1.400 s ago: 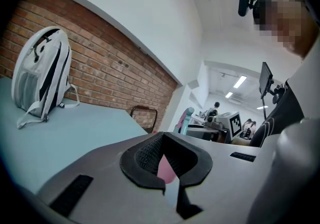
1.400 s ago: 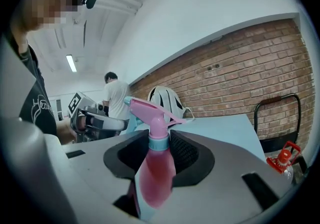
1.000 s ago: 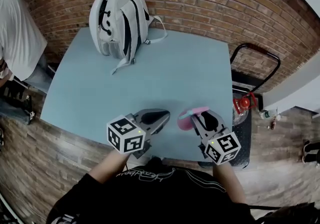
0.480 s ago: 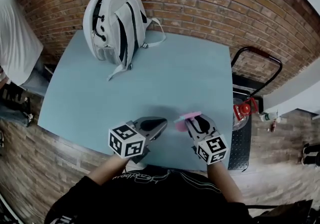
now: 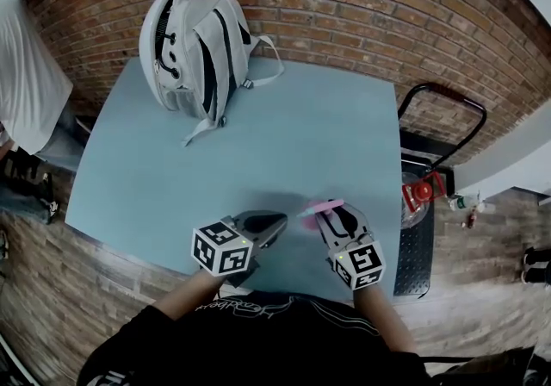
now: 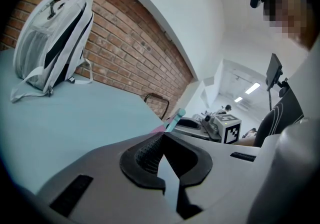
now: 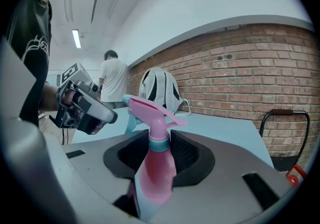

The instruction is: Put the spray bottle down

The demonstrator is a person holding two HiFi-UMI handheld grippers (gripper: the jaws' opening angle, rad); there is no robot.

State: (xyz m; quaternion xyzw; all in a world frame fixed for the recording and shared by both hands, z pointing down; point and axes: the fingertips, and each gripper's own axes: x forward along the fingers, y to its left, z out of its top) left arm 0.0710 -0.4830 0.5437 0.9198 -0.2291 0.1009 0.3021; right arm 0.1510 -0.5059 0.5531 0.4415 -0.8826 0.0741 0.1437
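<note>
A pink spray bottle (image 7: 155, 168) with a teal collar and teal nozzle stands upright between the jaws of my right gripper (image 7: 160, 138), which is shut on its neck. In the head view its pink trigger head (image 5: 320, 205) pokes out ahead of the right gripper (image 5: 331, 219), low over the light blue table (image 5: 301, 134) near the front edge. My left gripper (image 5: 274, 222) is just to the left of it, apart from the bottle. Its jaw tips meet and hold nothing (image 6: 161, 134). The left gripper view catches the bottle's nozzle (image 6: 172, 119).
A white and black backpack (image 5: 194, 48) stands at the table's far left corner against the brick wall. A black-handled cart (image 5: 439, 96) with a red object (image 5: 419, 190) stands right of the table. A person in a white shirt (image 5: 26, 65) stands at the left.
Both grippers have sunk toward the table near its front edge. The right one still grips the pink bottle, and the left one stays shut.
</note>
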